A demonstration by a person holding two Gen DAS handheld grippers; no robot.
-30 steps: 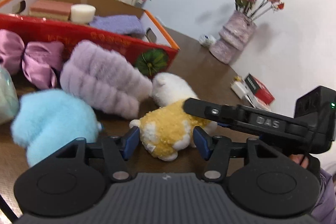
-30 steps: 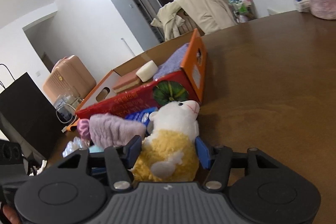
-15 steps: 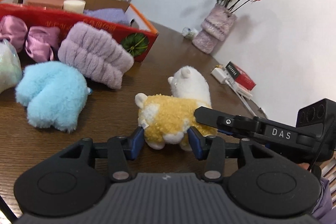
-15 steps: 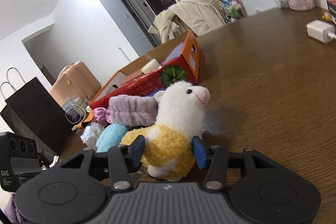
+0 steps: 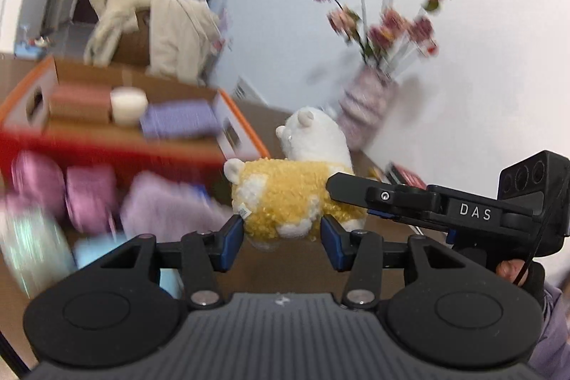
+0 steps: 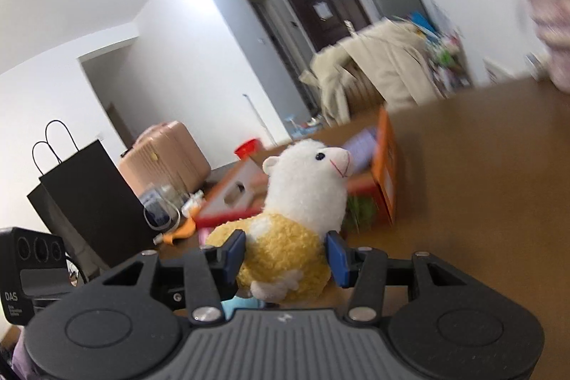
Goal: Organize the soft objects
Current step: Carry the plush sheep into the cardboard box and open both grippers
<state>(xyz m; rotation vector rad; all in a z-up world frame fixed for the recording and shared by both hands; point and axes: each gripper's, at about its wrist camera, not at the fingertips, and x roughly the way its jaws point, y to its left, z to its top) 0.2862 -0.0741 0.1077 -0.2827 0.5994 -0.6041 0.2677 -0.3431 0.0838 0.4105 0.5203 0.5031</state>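
Observation:
A yellow and white plush alpaca [image 5: 288,198] is held up off the brown table [image 6: 481,187] between both grippers. My left gripper [image 5: 281,239] is shut on its hind end. My right gripper [image 6: 286,253] is shut on its yellow body, the white head [image 6: 313,166] upright above. The right gripper's finger [image 5: 392,198] reaches onto the plush in the left wrist view. The red and orange cardboard box [image 5: 228,134] sits behind and left, holding a purple cloth [image 5: 178,121], a white roll [image 5: 128,100] and a pink block [image 5: 78,100].
Blurred on the table at left lie a lilac fluffy item [image 5: 160,205], a pink satin bow [image 5: 64,191] and a light blue plush [image 5: 92,255]. A pink vase with flowers [image 5: 367,109] stands at the back right. A black paper bag [image 6: 89,198] stands at left.
Both grippers have lifted the alpaca off the table and carried it up toward the box. The other soft items have dropped lower and to the left in view.

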